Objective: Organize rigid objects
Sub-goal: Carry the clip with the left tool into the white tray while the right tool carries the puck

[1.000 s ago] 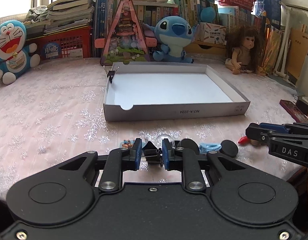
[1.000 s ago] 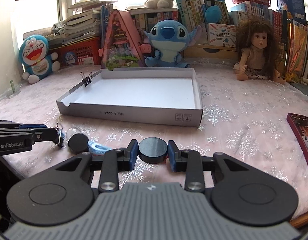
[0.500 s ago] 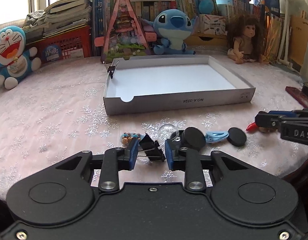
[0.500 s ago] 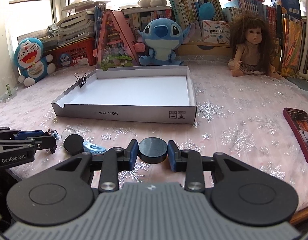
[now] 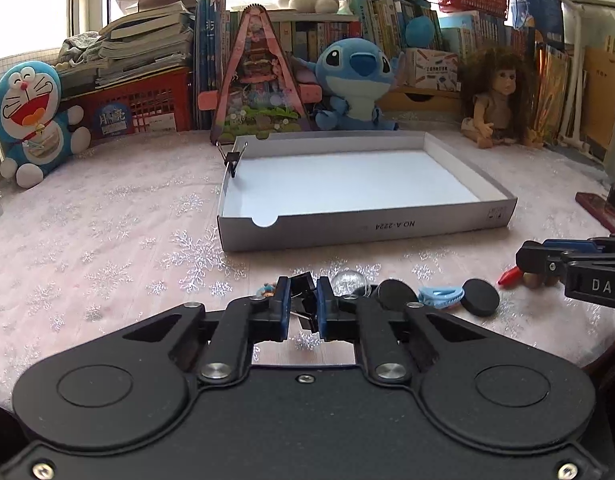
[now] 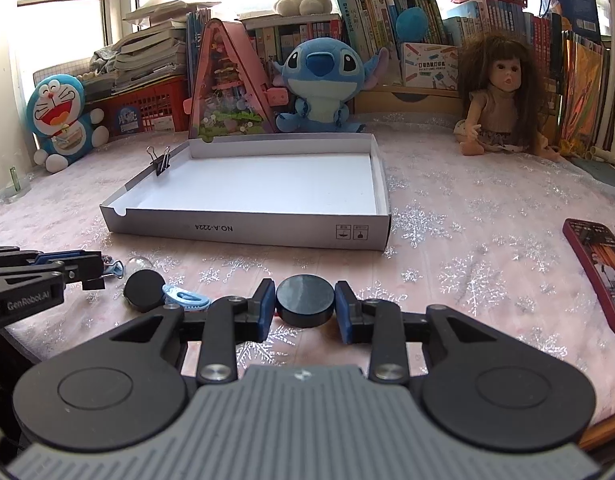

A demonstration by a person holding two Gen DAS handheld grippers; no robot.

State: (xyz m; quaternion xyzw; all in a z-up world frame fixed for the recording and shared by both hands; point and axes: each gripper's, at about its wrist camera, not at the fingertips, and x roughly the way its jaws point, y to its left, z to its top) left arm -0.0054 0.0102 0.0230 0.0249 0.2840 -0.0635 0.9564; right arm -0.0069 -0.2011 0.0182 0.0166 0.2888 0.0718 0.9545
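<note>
My left gripper [image 5: 303,296] is closing its jaws on a black binder clip [image 5: 300,280] near the table's front edge, and the blue pads press on the clip's sides. My right gripper [image 6: 304,286] is shut on a black round disc [image 6: 304,302], just above the pink cloth. Between the two grippers lie two more black discs [image 5: 395,294] [image 5: 482,297], a light blue clip [image 5: 441,295] and a clear dome [image 5: 347,282]. Behind them stands a shallow white box tray [image 5: 347,228] with another binder clip [image 5: 232,158] on its left rim.
A small colourful charm [image 5: 265,290] lies left of the held clip, and a red piece [image 5: 509,278] lies by the right gripper's tip. A dark red flat case [image 6: 599,268] lies at the right. Plush toys, a doll [image 6: 495,96] and books line the back edge.
The left jaws widened briefly around the binder clip, then closed tight on it, and the clip now stands more upright. The right gripper still holds the disc in the same place.
</note>
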